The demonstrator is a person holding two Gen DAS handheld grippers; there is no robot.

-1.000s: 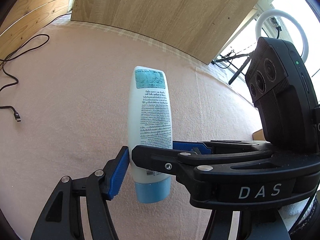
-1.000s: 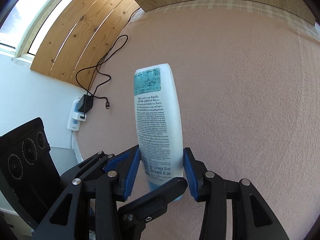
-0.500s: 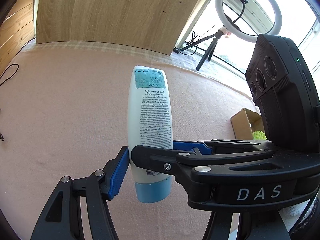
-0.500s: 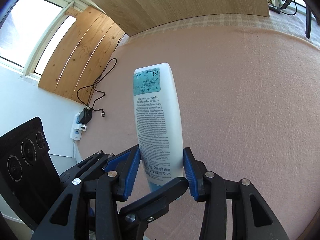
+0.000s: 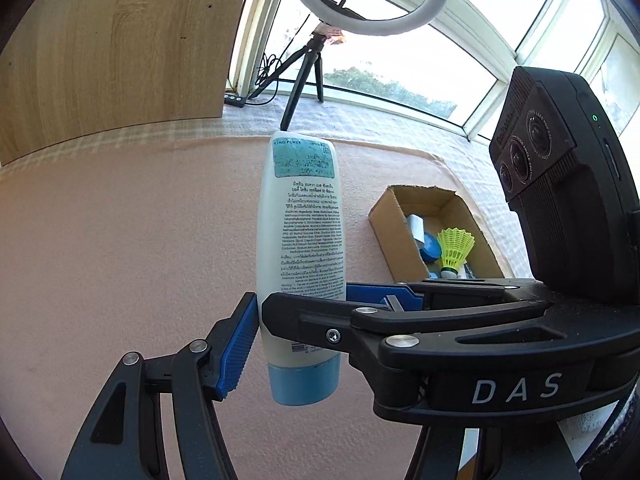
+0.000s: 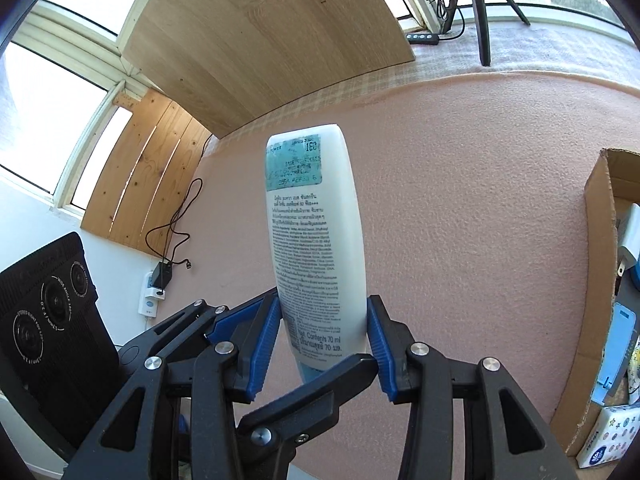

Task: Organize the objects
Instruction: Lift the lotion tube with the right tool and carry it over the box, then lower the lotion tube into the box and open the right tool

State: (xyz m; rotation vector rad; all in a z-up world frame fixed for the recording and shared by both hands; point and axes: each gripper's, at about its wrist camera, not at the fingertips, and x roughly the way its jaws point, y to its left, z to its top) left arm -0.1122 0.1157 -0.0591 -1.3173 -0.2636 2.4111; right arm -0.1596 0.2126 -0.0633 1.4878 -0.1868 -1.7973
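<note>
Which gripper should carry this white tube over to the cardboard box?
Probably the right. The left gripper and the right gripper both clamp the white tube, but the cardboard box lies to the right, so the left would reach across.

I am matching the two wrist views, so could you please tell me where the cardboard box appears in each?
Left wrist: the cardboard box sits right of centre, beyond the white tube, open side visible.
Right wrist: the cardboard box is cut off at the right edge.
Shared landmark: the black tripod by the window.
</note>
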